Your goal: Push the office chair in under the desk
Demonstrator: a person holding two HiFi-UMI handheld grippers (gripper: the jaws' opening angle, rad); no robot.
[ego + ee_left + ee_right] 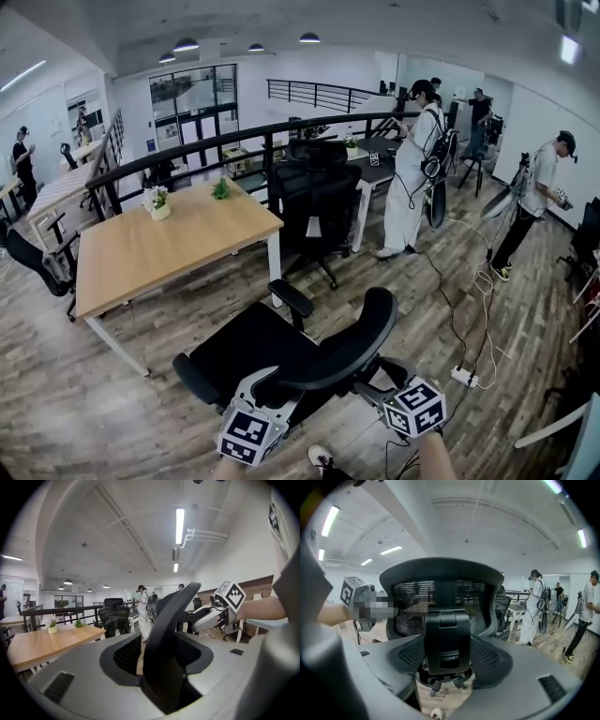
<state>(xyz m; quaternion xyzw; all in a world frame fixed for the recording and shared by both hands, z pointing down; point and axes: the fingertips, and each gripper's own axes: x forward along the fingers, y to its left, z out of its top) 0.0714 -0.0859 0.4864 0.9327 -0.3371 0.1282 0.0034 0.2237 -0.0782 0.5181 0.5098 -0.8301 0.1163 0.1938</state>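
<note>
Wood-plank flooring runs through an open office, and on it the chair stands well out from the desk. Its seat faces the desk's near corner and its back faces the person.

The left gripper is spread wide, with the side rim of the back standing edge-on between its jaws. Nothing looks clamped. The right gripper is fully spread and holds nothing, pointing at the spine bracket behind the mesh.

Several things could go wrong:
- **Swivel:** pushing at one side of the back would likely spin the seat instead of rolling it.
- **Slip:** open jaws may slide off the curved rim.
- **Snag at the desk:** the far armrest lines up near the white desk leg. It could strike the leg, or the desk's edge if it sits too high.
- **Cable:** the cable and power strip lie on the floor to the right, and a castor could catch them if the chair veers.

The seat hides the chair's base from the head view, and only a few castors show below the back. Whether the armrests clear the desk's underside cannot be judged. The left pads' contact with the rim is also hard to make out.
</note>
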